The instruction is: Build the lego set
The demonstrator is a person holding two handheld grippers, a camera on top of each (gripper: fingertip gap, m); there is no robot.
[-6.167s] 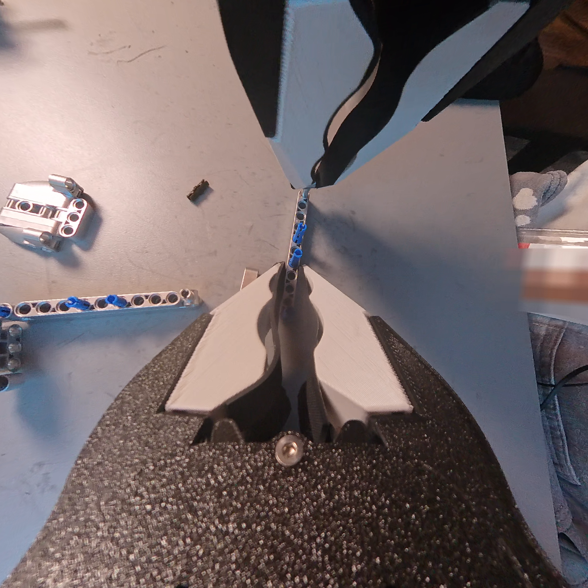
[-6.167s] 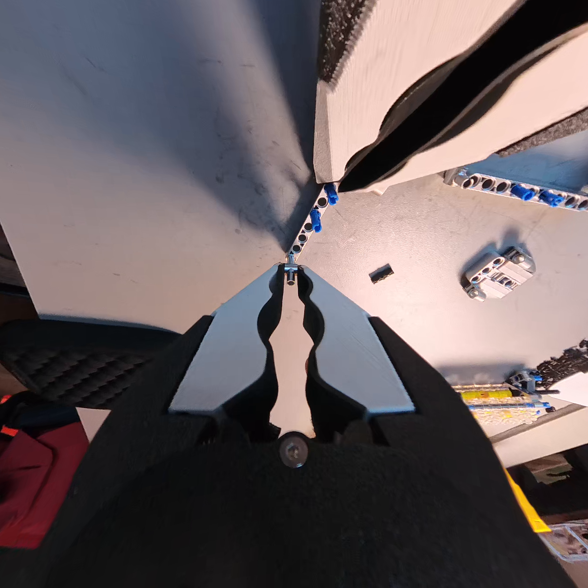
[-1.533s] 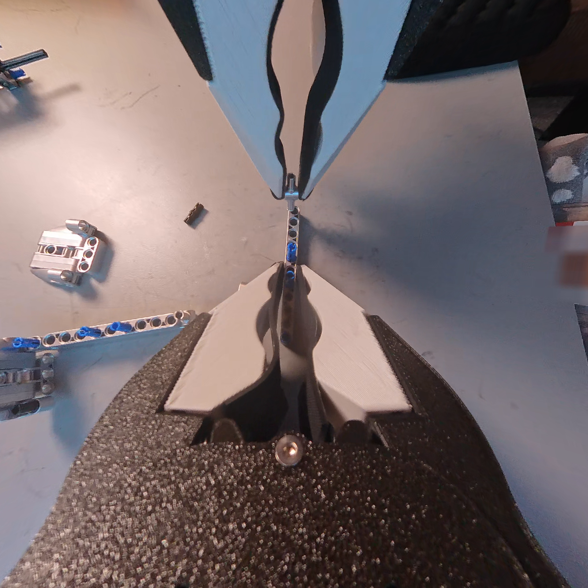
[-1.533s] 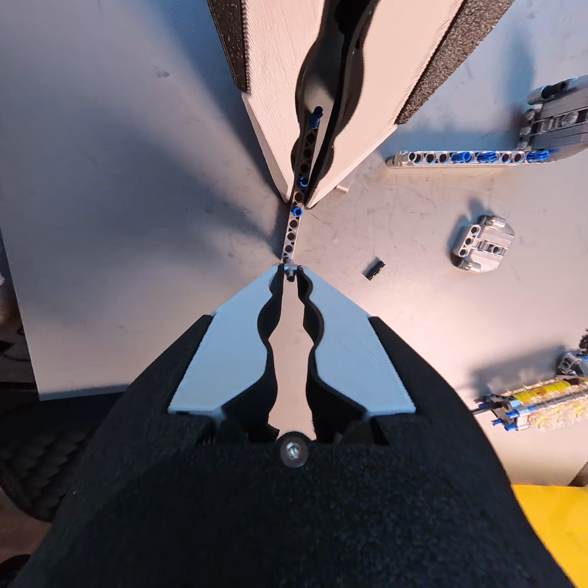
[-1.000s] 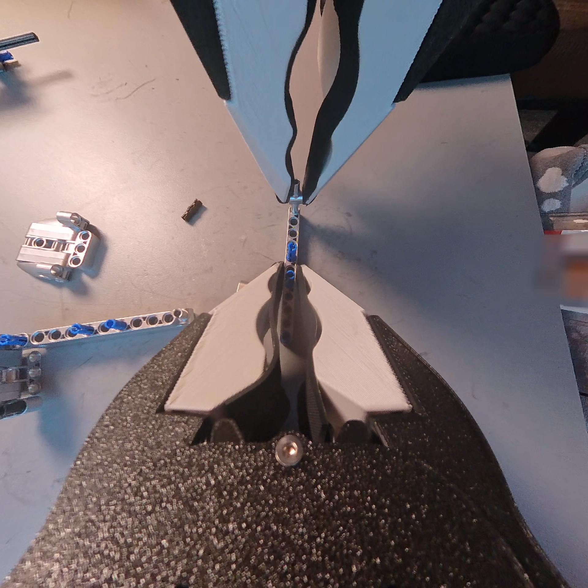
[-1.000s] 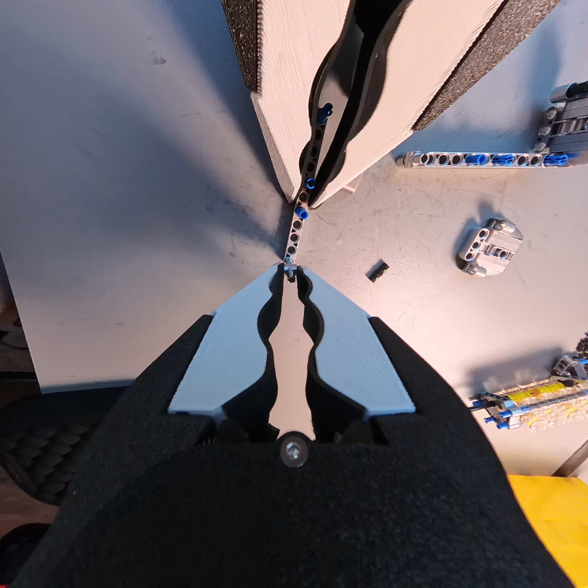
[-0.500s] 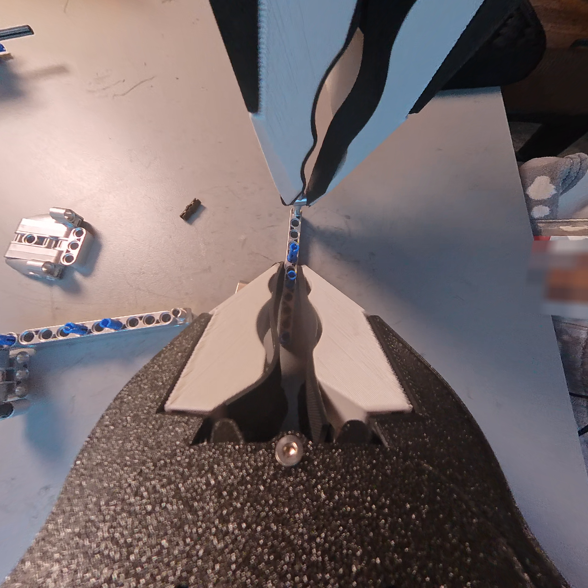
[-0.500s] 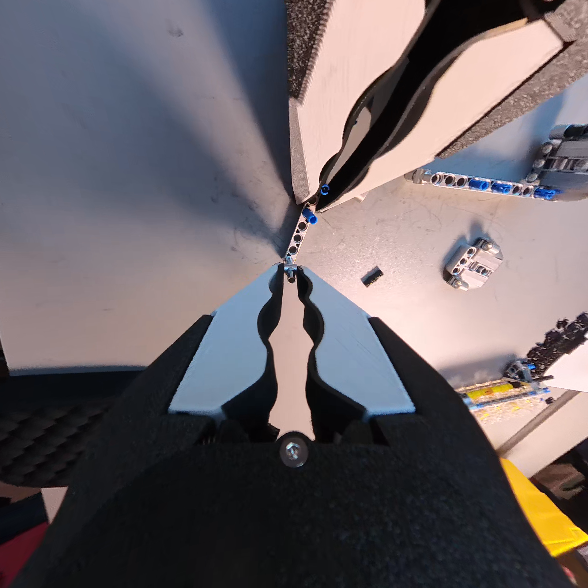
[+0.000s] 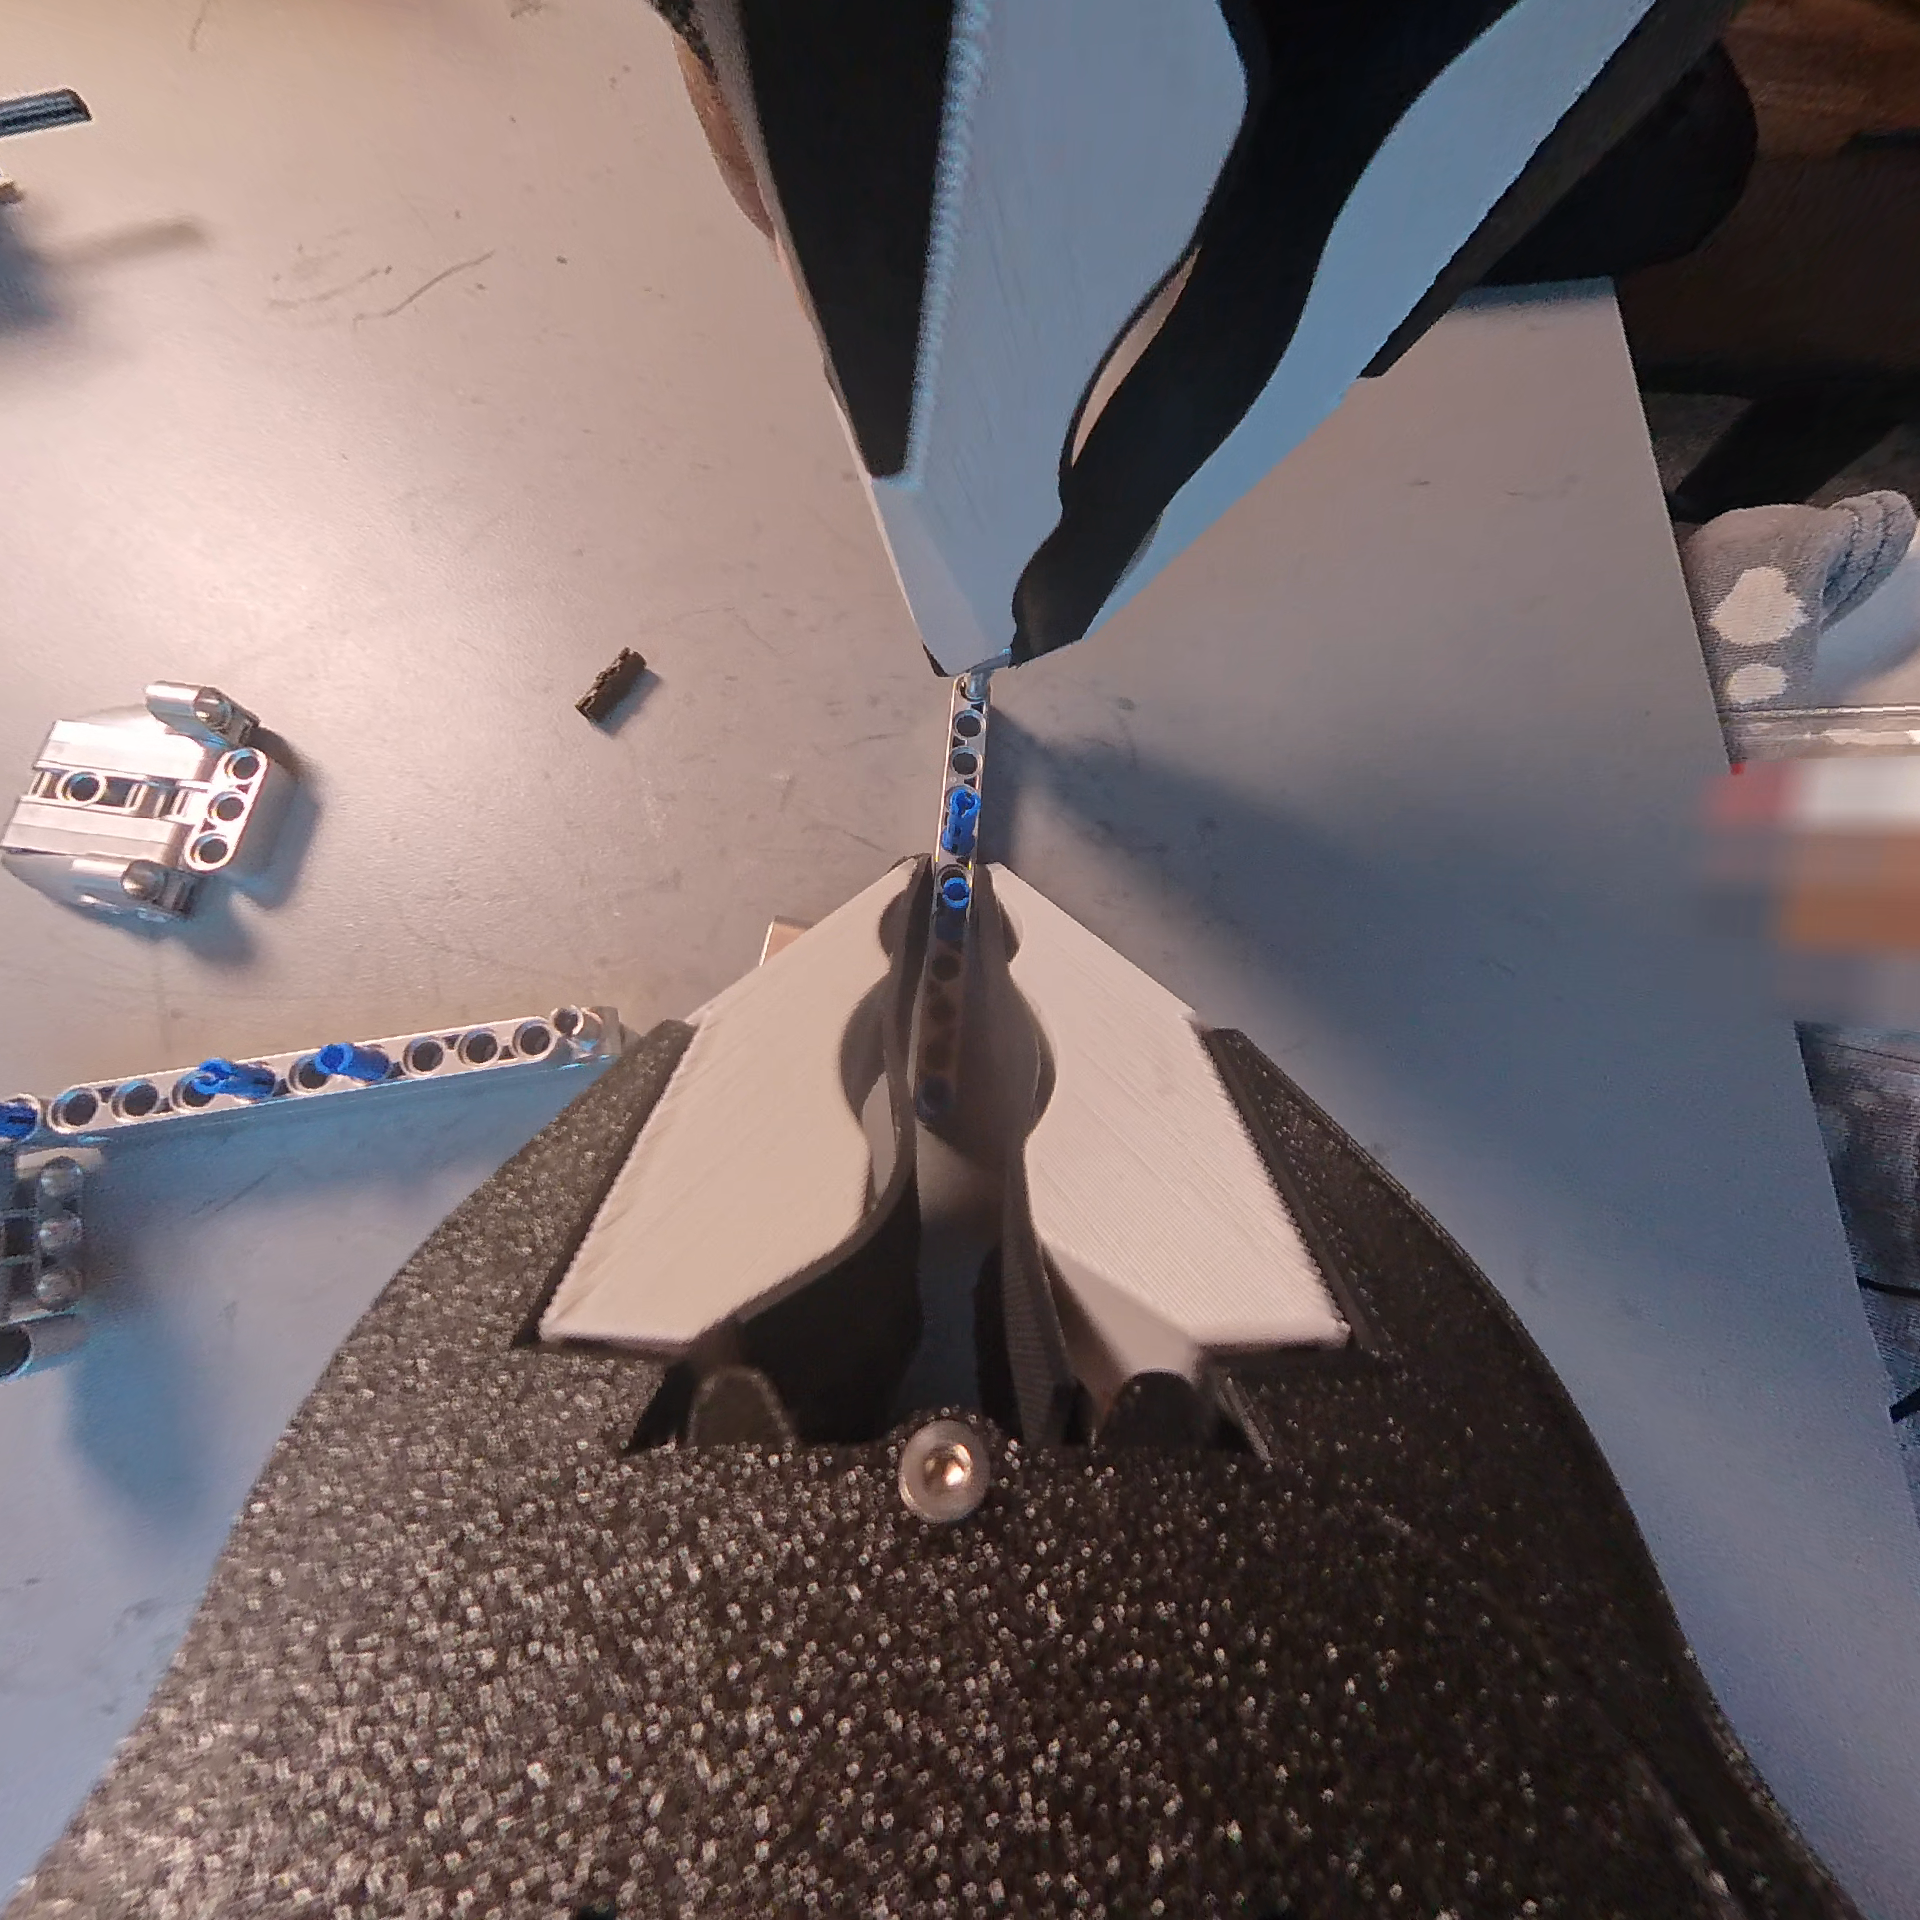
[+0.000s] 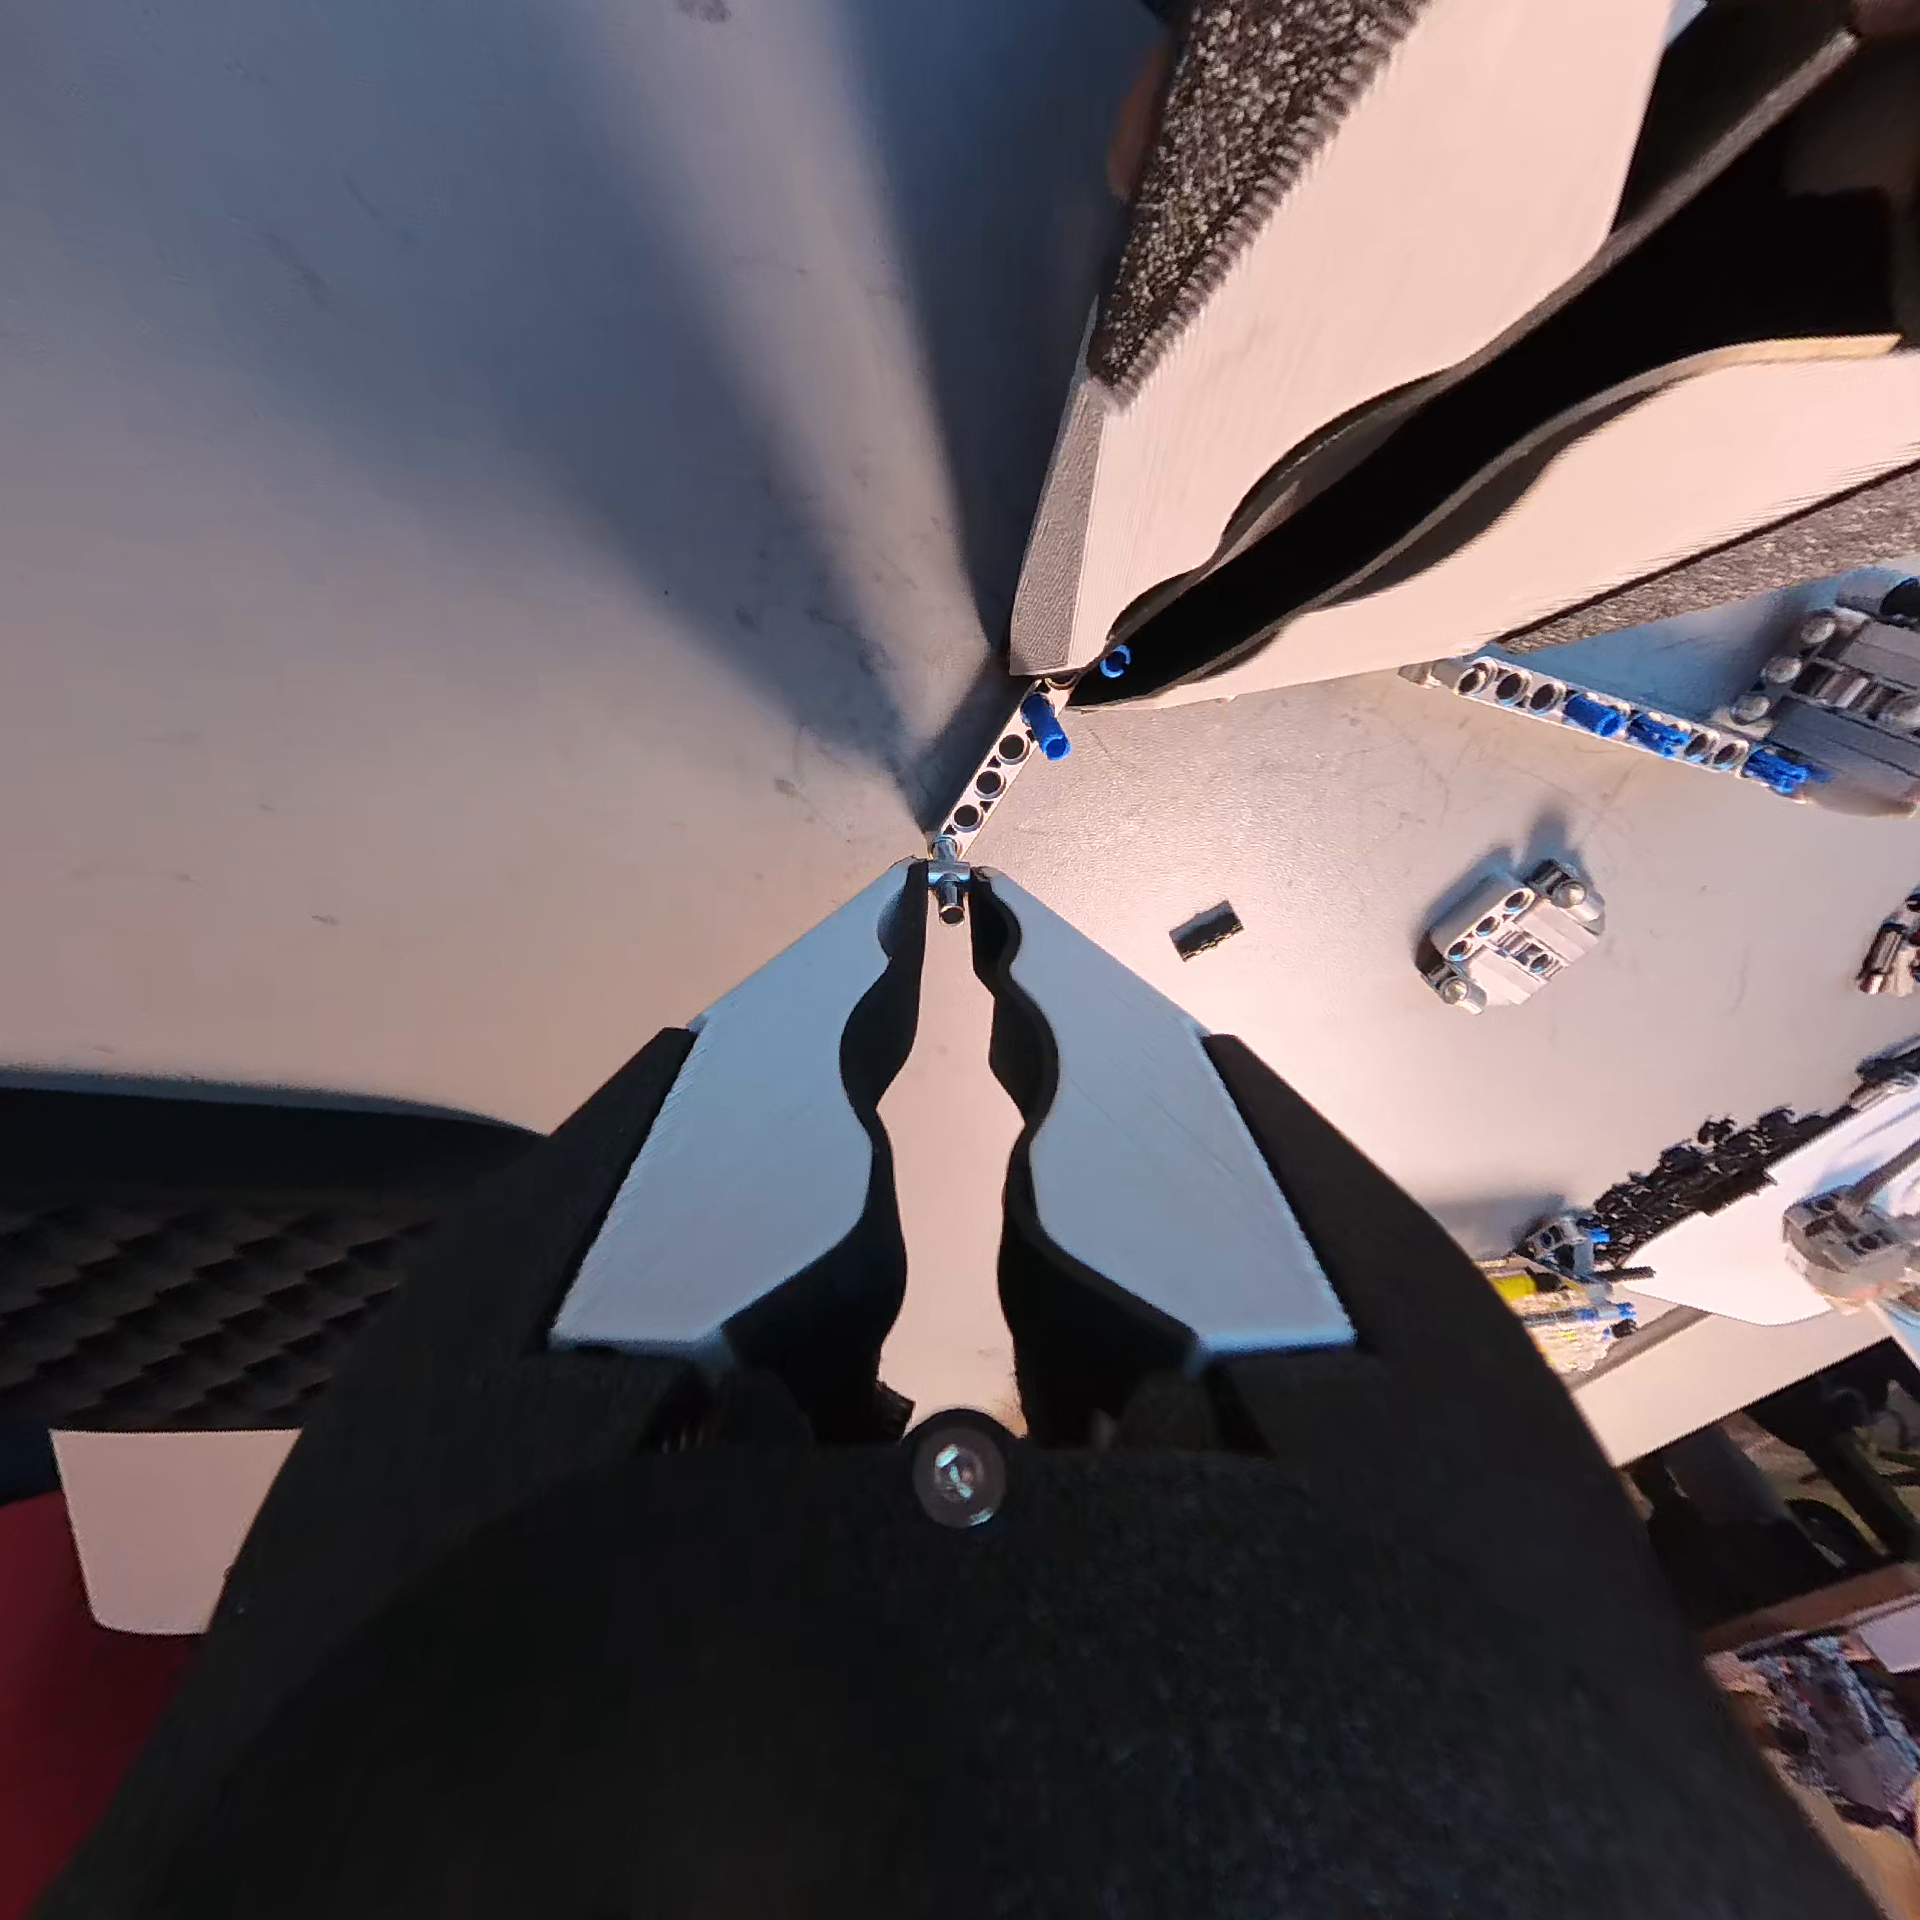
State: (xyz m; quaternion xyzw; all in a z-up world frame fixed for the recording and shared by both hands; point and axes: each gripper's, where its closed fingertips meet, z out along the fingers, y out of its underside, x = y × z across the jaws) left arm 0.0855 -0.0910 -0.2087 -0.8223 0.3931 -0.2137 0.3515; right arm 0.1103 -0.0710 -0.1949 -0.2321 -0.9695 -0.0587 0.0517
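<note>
Beam (image 9: 961, 769): thin light-grey strip with a row of round holes, two blue pins (image 9: 962, 812) through it near the middle. It's held off the table (image 9: 416, 416), spanning between the two grippers.

Left gripper (image 9: 954, 883) is clamped on one end of the beam; a good part of the beam runs back between its grey fingers (image 9: 769, 1122), one more blue pin showing deep in the gap. Right gripper (image 10: 948, 888) is closed on a small grey axle pin (image 10: 945, 881) at its fingertips, and that pin sits at the beam's far end hole (whether it's seated in the hole or only touching it, can't tell). In the right wrist view the beam (image 10: 997, 764) runs up and right from the pin into the left gripper (image 10: 1081, 675).

Left to right in the left wrist view:
- dark grey assembly (image 9: 42, 1247) at the left edge, touching a second long beam
- second beam (image 9: 312, 1075), flat on the table, with blue pins of its own
- grey holed connector block (image 9: 140, 810) above it
- small black piece (image 9: 613, 684), lying alone
- right gripper (image 9: 997, 644) coming in from the top, covering the table behind it

Table's right edge lies beyond that, with grey fabric past it. Right wrist view also shows a heap of small black parts (image 10: 1683, 1174) and a yellow-and-blue bundle (image 10: 1548, 1320) near the table edge.
</note>
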